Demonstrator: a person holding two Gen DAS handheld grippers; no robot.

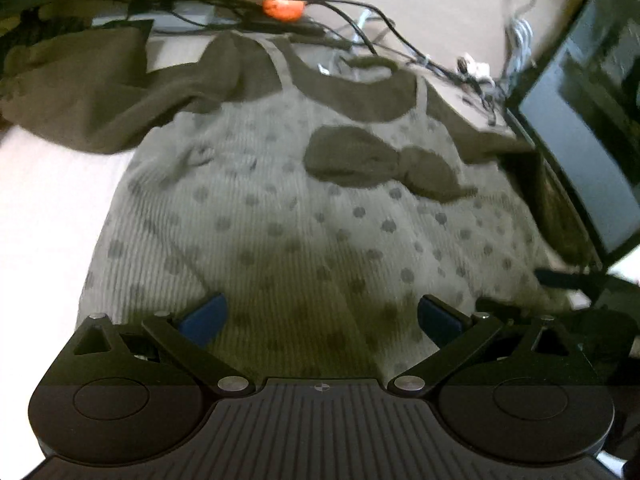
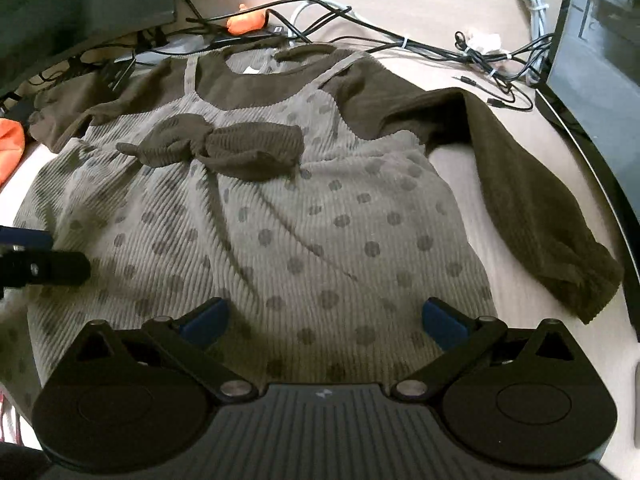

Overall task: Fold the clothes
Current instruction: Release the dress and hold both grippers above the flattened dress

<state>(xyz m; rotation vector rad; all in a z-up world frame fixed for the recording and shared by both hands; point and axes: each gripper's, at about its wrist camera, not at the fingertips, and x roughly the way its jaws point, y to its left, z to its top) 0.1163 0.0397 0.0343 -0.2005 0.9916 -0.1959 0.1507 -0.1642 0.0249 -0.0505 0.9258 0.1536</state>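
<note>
The dress (image 2: 256,216) is laid flat, front up, on the pale worktop (image 2: 452,12), with its right sleeve (image 2: 532,208) spread out. It's ribbed knit with dots and a soft brown bow (image 2: 224,148), so it's judged light, floppy and easily bunched. Best gripped at the hem corners or sleeve cuffs. Both the left gripper (image 1: 320,316) and right gripper (image 2: 324,320) are held wide, nothing pinched, just above the hem.

bow (image 2: 224,150) on garment (image 2: 280,232), cables (image 2: 400,42) behind
</note>
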